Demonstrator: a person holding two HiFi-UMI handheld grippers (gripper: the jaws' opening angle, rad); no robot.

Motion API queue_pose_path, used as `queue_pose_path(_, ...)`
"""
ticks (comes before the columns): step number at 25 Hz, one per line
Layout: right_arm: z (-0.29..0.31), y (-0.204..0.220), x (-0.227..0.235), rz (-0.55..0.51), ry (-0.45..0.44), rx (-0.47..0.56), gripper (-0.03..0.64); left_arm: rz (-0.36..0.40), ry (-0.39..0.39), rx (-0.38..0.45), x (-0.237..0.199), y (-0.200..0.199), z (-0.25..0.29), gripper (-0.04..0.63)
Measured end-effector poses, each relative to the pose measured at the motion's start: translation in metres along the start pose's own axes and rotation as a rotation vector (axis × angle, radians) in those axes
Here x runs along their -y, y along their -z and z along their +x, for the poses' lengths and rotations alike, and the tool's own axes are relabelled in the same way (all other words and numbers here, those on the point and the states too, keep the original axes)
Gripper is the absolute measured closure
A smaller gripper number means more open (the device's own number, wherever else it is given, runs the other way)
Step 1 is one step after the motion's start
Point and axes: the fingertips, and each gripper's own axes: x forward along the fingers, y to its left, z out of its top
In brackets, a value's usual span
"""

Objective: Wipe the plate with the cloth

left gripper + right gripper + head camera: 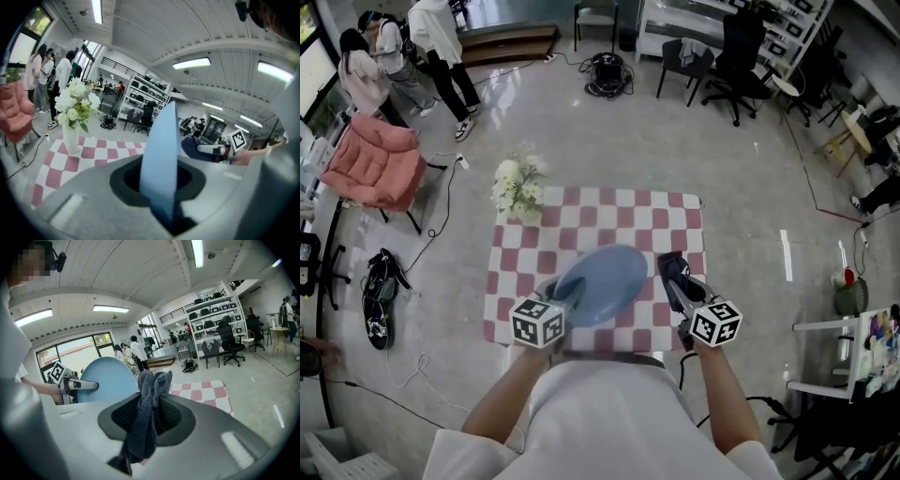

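Left claw (561, 292): clamped on the lower rim of the round pale-blue plate (605, 279); in the left gripper view, plate seen edge-on between the 2 jaws.
Plate position: held in the air above the counter with the pink-and-white checked cover (609, 208), tilted, 1 face turned toward the right side; probably held so to give the cloth free access to that face.
Right claw (672, 270): closed on the dark grey knitted cloth (668, 262); a folded bunch standing out past the jaws, the rest hanging down below them.
Cloth to plate: just beside the right rim of the plate in the head view; touching or apart, impossible to tell.
Step in hand: likely bringing the cloth to the plate face for a wiping stroke; wiping apparently not yet far along.
Next move: calls for a firm hold by the left claw, because only 1 pinch point carries the whole plate; light pressure from the cloth.
Risk: plate turning or slipping in the jaws under the push.
Nearby: white flowers in a vase (517, 187) at the far left corner of the counter, well apart from both claws.
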Motion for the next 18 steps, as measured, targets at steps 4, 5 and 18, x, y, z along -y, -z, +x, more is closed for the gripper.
queue_pose_path(4, -0.003, 0.004, 0.0, 0.007, -0.003, 0.003, 0.526, -0.007, -0.002, 0.001, 0.002, 0.003, 0.0, 0.522)
queue_pose_path(5, -0.004, 0.005, -0.001, 0.008, -0.005, 0.003, 0.526, -0.008, -0.002, 0.001, 0.003, 0.003, 0.0, 0.522)
queue_pose_path(18, -0.008, 0.015, -0.001, 0.028, -0.006, -0.003, 0.526, -0.035, -0.017, 0.002, 0.007, 0.012, 0.0, 0.522)
